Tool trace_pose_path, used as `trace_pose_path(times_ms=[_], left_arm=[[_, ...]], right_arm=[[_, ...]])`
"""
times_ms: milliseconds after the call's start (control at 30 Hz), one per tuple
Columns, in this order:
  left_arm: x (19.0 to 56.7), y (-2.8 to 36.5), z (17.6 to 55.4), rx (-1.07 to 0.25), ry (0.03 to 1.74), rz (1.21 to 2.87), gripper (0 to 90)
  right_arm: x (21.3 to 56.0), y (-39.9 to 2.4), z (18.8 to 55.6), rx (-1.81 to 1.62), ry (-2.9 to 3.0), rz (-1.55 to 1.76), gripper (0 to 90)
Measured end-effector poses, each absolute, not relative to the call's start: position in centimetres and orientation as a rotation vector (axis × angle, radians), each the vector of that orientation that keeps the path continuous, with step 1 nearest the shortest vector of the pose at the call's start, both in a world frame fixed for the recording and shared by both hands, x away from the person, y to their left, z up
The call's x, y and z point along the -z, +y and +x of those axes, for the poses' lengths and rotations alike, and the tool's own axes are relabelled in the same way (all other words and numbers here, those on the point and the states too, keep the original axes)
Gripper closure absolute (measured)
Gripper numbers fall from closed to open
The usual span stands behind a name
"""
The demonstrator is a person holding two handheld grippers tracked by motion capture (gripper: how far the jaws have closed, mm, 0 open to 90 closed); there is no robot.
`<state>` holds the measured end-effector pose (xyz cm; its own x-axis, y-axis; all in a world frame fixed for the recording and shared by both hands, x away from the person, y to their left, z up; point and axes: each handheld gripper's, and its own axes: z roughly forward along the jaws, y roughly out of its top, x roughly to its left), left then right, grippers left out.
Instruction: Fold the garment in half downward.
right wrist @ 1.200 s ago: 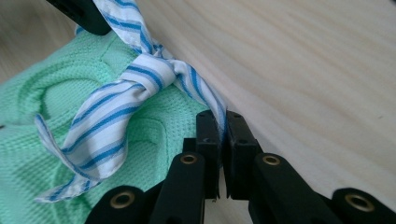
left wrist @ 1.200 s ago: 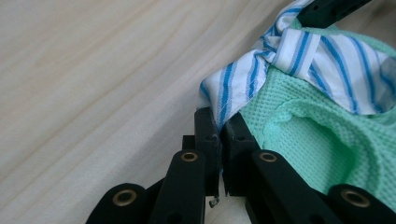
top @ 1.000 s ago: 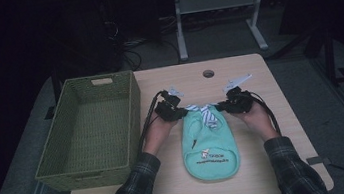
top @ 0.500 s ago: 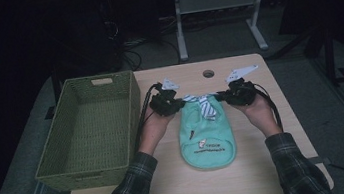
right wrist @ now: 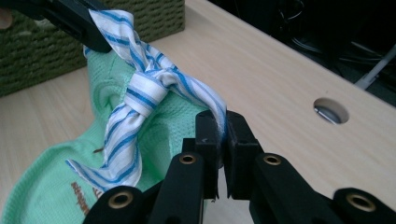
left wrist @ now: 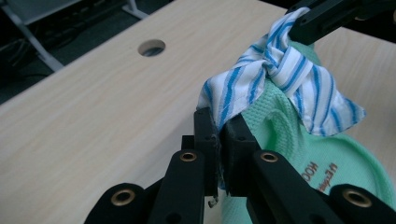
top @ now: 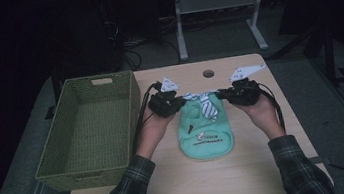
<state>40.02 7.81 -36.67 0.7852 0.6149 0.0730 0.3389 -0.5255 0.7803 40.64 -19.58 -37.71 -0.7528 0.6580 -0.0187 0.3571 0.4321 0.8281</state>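
Left gripper [top: 176,103] jaws pinched tight on the left end of the striped collar [top: 204,101] of the small green garment [top: 206,132], right gripper [top: 225,95] clamped the same way on the collar's right end. The two tips face each other across the garment's neck, near the far middle of the table [top: 250,167]. Left hand [top: 156,128] and right hand [top: 261,110] come in from the near edge, forearms in plaid sleeves [top: 131,193], palms turned inward. Collar stretched between the two grips with a knot mid-span, tie tails hanging; garment's neck end lifted, hem lying on the table. Green woven basket [top: 88,128] left of the left hand, apart from it
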Motion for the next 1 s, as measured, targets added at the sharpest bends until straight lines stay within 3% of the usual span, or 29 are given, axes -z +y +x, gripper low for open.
trace_pose_path(times_ms=[300,1000], left_arm=[[38.4,7.6,38.5,-0.427,0.675,2.205,84.2],[40.0,8.4,38.0,-0.314,0.691,2.195,79.9]], right_arm=[[40.6,-19.8,38.7,-1.254,2.369,0.878,84.2],[42.3,-19.6,37.7,-1.248,2.407,0.888,77.4]])
